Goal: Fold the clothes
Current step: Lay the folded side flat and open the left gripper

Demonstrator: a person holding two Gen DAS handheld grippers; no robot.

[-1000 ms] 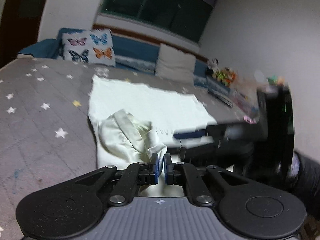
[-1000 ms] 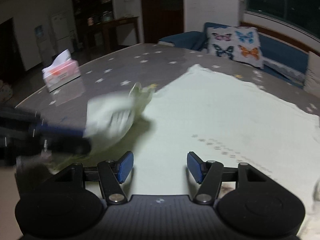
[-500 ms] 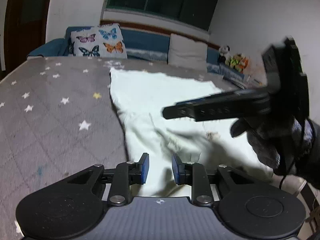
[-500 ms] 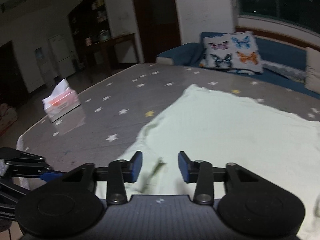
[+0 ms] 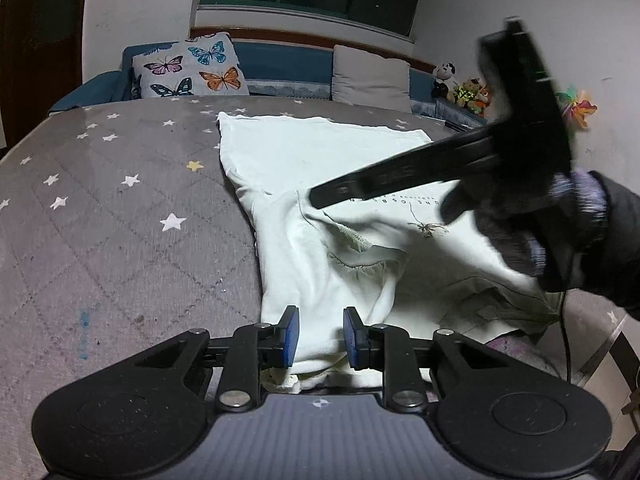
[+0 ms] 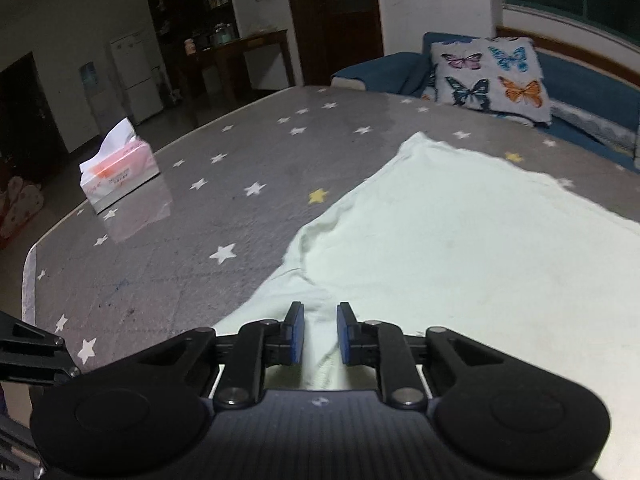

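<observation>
From the left wrist, the left tool stands narrowly open over a sleeve end of the pale shirt, cloth between its pads but not pinched; the shirt lies spread on the starred table. From the right wrist, the right tool is closing, a raised cloth ridge between its pads, seemingly ungripped. Likely gathering the near edge; next, both need firm pinches before lifting.
</observation>
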